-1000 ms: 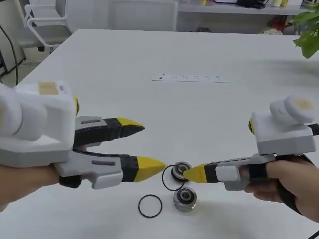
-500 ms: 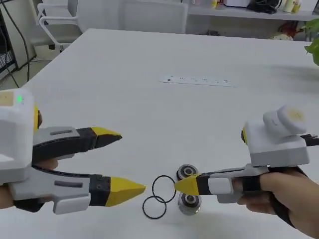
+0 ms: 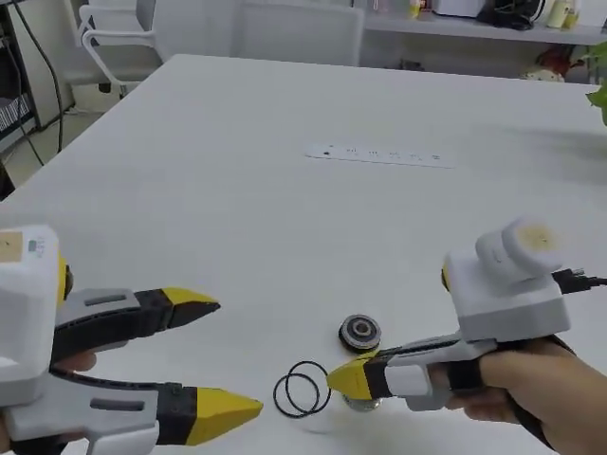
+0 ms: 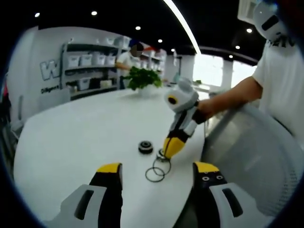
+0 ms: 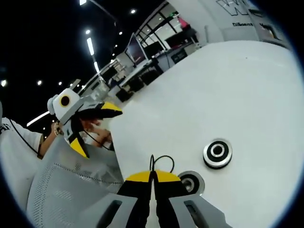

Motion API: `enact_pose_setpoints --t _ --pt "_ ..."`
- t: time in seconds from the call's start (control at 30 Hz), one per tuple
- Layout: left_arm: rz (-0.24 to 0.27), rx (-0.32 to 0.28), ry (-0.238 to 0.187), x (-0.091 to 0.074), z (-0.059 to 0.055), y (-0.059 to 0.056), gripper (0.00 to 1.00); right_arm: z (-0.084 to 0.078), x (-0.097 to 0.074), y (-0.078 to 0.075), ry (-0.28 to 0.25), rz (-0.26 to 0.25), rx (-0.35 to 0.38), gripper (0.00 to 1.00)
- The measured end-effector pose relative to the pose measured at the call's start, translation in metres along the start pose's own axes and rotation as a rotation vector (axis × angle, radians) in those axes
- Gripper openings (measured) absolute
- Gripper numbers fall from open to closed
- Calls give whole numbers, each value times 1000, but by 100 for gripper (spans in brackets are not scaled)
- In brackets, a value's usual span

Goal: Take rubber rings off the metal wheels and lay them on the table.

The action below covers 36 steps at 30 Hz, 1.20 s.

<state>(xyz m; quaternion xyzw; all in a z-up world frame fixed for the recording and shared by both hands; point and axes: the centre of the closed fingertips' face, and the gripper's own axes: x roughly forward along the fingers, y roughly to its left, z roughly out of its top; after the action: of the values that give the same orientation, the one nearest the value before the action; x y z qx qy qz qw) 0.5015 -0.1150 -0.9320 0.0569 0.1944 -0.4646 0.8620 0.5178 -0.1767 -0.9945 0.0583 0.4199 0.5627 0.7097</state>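
Two thin black rubber rings (image 3: pixel 302 391) lie overlapping on the white table (image 3: pixel 285 218); in the left gripper view the rings (image 4: pixel 158 170) sit just ahead of my jaws. My right gripper (image 3: pixel 334 379) is shut, with one ring (image 5: pixel 161 160) pinched at its yellow tips (image 5: pixel 153 175). One bare metal wheel (image 3: pixel 360 332) lies flat beyond it. A second wheel (image 5: pixel 192 181) rests right beside the right tips, half hidden in the head view. My left gripper (image 3: pixel 228 358) hangs open at the near left, apart from the rings, holding nothing.
A flat white strip with small markings (image 3: pixel 379 154) lies mid-table, farther away. Chairs (image 3: pixel 247 28) stand past the far edge. The table's near edge runs close under both grippers. A potted plant (image 4: pixel 142 76) stands at the table's far end.
My right gripper has drawn its ring away from the wheels until it overlaps the loose ring. The left gripper has pulled back toward the near left, still open.
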Motion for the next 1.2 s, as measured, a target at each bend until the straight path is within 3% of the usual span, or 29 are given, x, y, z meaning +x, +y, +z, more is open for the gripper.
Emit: enact_pose_setpoints --t 0.17,0.33,0.6,0.77,1.2 --pt "-20 18 14 5 -2 -4 60 -4 4 0 23 -5 -15 0" --pt "-57 13 56 8 -13 -11 60 -5 5 -2 30 -29 -42 0" --pt "-70 7 59 10 -15 -13 60 -7 7 -10 52 -94 -124 0" --pt "-96 22 74 12 -17 -18 60 -8 7 -13 60 -108 -152 0" --pt "-92 26 82 12 -19 -17 60 -3 5 -19 43 -137 -180 5"
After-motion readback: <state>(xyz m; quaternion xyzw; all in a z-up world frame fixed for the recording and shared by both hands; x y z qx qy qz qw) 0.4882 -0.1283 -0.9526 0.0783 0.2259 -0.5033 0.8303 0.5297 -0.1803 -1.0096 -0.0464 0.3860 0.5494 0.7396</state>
